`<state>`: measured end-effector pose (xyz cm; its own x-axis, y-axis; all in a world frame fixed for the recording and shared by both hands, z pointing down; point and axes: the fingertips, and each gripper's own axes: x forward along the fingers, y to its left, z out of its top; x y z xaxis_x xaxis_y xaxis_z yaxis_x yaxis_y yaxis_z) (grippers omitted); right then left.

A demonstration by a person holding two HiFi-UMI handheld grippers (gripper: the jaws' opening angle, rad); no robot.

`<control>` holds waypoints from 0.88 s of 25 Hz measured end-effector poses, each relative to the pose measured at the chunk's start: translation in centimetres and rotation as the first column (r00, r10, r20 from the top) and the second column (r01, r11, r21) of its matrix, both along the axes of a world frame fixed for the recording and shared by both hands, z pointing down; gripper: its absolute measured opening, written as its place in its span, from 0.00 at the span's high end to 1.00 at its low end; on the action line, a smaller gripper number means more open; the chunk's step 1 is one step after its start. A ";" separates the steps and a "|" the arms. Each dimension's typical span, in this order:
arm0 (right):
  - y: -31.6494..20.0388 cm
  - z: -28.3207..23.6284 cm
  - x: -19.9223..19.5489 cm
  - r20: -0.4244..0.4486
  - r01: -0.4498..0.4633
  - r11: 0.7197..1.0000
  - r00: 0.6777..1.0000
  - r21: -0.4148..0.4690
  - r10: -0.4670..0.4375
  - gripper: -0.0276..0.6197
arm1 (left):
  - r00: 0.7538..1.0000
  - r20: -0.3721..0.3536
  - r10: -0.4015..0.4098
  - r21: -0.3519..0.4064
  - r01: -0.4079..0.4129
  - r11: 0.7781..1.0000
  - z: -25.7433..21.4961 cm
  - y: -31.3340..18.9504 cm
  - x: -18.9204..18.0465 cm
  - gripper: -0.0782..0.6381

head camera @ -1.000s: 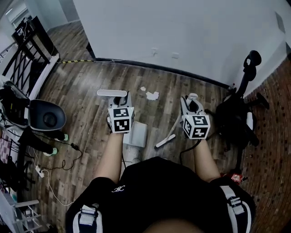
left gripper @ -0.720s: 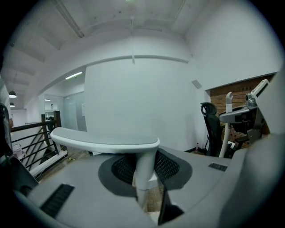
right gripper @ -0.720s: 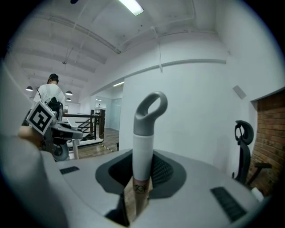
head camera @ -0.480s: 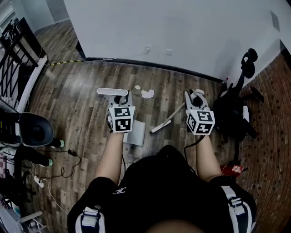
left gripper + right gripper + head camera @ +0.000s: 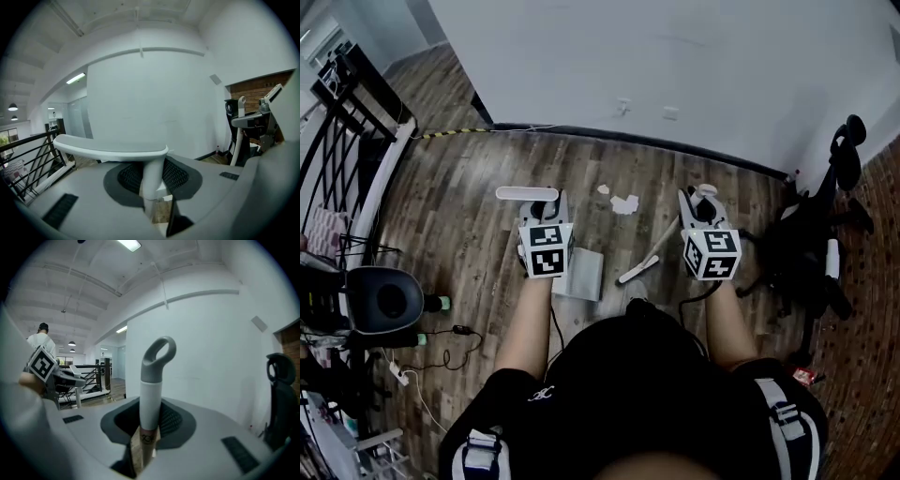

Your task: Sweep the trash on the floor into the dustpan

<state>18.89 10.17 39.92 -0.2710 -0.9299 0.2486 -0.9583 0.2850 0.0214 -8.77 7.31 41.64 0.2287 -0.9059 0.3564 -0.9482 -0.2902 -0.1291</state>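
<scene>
The left claw (image 5: 546, 208) is clamped on the upright stem of the dustpan (image 5: 584, 274), just under its flat crossbar grip, and the right claw (image 5: 698, 202) is pinching the handle of the broom (image 5: 639, 269) a little below its hanging loop; neither has any slack. The trash is a cluster of white paper scraps (image 5: 625, 203) on the wooden floor (image 5: 469, 216), near the wall (image 5: 675, 56) and ahead of the gap between the two claws, with one smaller bit just to its left. The broom head looks to sit on the near side of the scraps, so a good sweep would probably first carry it past them toward the wall, then draw it back in short, light strokes so the paper slides instead of flicking away. The dustpan should likely be slid forward and tilted so its front edge lies flat on the boards, facing the scraps, with no gap for paper to slip under. Much is hard to read: the left claw's marker cube covers part of the dustpan, so which way its mouth points cannot be told; the broom's bristles are a pale blur; and both gripper views look out across the room, showing neither scraps nor floor contact.
</scene>
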 end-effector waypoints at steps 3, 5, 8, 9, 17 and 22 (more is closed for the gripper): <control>-2.5 1.0 0.4 0.004 0.058 0.998 0.998 -0.027 -0.058 0.83 | 0.999 0.015 -0.042 -0.001 0.042 0.999 -0.2 -2.7 0.1 0.75; -3.8 1.5 0.6 0.003 0.102 0.994 0.995 -0.039 -0.102 0.83 | 0.997 0.025 -0.076 0.003 0.076 0.997 -0.3 -4.7 0.3 0.75; -6.1 1.8 0.7 -0.003 0.148 0.988 0.989 -0.037 -0.149 0.83 | 0.994 0.045 -0.096 0.003 0.096 0.995 -0.8 -7.7 1.2 0.75; -6.9 1.8 0.8 -0.001 0.158 0.987 0.987 -0.033 -0.158 0.83 | 0.994 0.050 -0.095 0.008 0.095 0.995 -1.1 -8.7 1.6 0.75; -12.7 1.8 2.7 -0.009 0.199 0.980 0.980 -0.012 -0.199 0.83 | 0.994 0.066 -0.089 0.060 0.085 0.995 -3.6 -15.8 3.4 0.75; -16.1 2.5 4.3 -0.018 0.146 0.989 0.989 -0.023 -0.146 0.83 | 0.995 0.086 -0.045 0.082 0.038 0.996 -2.9 -20.1 4.2 0.76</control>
<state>23.20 -5.92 42.46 -0.3983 -0.8751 0.2750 -0.9058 0.4224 0.0322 -4.55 -12.81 38.75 0.1616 -0.9404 0.2993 -0.9432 -0.2364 -0.2335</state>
